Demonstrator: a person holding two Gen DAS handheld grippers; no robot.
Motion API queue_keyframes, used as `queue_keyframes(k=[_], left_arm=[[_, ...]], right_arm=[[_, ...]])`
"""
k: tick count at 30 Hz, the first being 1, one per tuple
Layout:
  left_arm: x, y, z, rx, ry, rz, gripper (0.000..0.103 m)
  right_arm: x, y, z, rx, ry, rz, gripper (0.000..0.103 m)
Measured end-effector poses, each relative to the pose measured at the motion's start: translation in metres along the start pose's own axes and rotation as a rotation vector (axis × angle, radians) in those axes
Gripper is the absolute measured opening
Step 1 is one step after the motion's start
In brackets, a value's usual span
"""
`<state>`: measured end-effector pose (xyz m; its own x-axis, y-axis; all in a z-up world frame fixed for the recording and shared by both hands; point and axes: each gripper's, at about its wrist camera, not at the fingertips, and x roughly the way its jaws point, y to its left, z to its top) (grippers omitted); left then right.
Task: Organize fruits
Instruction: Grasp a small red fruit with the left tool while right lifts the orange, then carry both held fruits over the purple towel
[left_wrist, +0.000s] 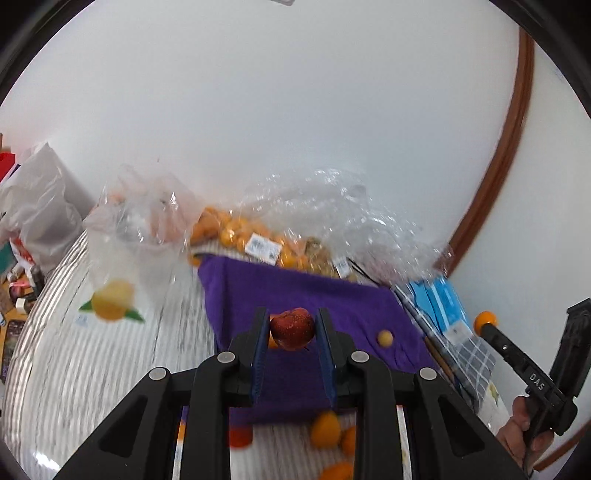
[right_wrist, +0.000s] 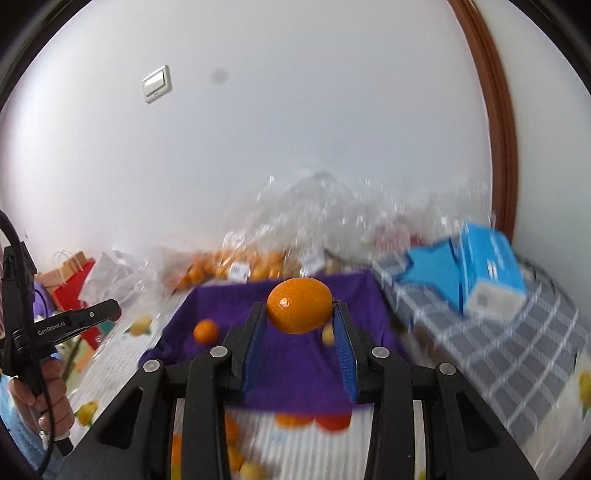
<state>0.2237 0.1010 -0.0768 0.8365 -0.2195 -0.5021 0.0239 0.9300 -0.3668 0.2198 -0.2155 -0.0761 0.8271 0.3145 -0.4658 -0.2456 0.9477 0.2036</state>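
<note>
My left gripper (left_wrist: 291, 326) is shut on a small dark red fruit (left_wrist: 292, 328), held above a purple cloth (left_wrist: 295, 291). A small yellow fruit (left_wrist: 385, 338) lies on that cloth. My right gripper (right_wrist: 300, 314) is shut on an orange (right_wrist: 299, 305) above the same purple cloth (right_wrist: 295, 362), where another orange (right_wrist: 206, 331) lies at the left. The right gripper also shows at the right edge of the left wrist view, its orange (left_wrist: 484, 320) at its tip. Loose oranges (left_wrist: 325, 430) and a red fruit (left_wrist: 240, 437) lie on the striped surface near me.
Clear plastic bags of oranges (left_wrist: 255, 236) stand behind the cloth against a white wall. A blue box (right_wrist: 491, 269) lies on a checked cloth at the right. A printed plastic bag (left_wrist: 114, 295) lies at the left. A hand (right_wrist: 48, 391) holds the left gripper's handle.
</note>
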Motion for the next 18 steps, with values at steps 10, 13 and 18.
queue_keyframes(k=[10, 13, 18], left_arm=[[0.073, 0.031, -0.016, -0.056, 0.074, 0.061, 0.024], [0.076, 0.034, -0.017, -0.058, 0.070, 0.065, 0.024], [0.083, 0.039, -0.019, -0.033, 0.060, 0.110, 0.024]], right_arm=[[0.080, -0.028, -0.017, 0.038, 0.099, -0.005, 0.037], [0.090, -0.037, -0.025, 0.082, 0.136, 0.012, 0.037], [0.102, -0.039, -0.038, 0.098, 0.184, 0.003, 0.037]])
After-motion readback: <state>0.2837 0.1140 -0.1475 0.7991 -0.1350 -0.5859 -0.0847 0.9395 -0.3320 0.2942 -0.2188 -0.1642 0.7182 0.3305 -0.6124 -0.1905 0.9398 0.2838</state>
